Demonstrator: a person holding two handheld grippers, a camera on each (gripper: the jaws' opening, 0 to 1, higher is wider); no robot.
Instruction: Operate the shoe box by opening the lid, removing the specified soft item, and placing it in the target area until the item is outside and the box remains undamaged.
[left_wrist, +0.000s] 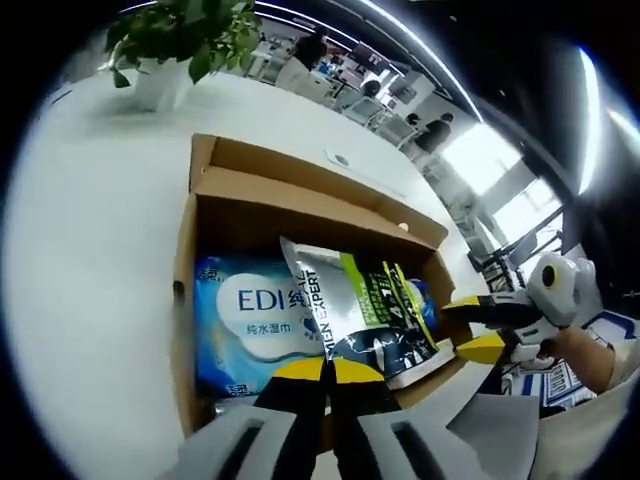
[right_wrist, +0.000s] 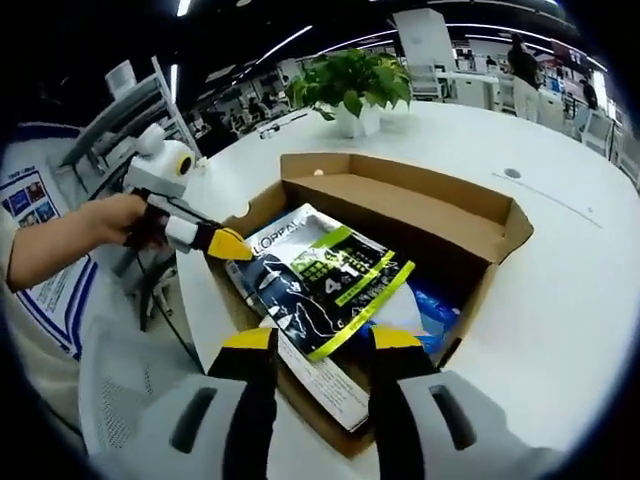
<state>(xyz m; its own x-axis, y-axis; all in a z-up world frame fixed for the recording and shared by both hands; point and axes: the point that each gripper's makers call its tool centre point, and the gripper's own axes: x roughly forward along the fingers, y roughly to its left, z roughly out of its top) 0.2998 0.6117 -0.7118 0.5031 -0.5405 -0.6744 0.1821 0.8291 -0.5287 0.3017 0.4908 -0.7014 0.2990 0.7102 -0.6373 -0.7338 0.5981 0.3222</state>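
Two tongs at the shoe box (right_wrist: 420, 215) | our right gripper (right_wrist: 322, 340) wide, straddling the pouch (right_wrist: 320, 275) lying diagonally inside, nearer | our left gripper (left_wrist: 327, 371) narrow at the near wall, wipes pack (left_wrist: 245, 320) ahead | lid open

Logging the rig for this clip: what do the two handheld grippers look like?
Both match: grey bodies, black jaws tipped in yellow. The left gripper and right gripper each carry a white rounded housing ringed in yellow. The hands holding them are bare; no sleeves visible.
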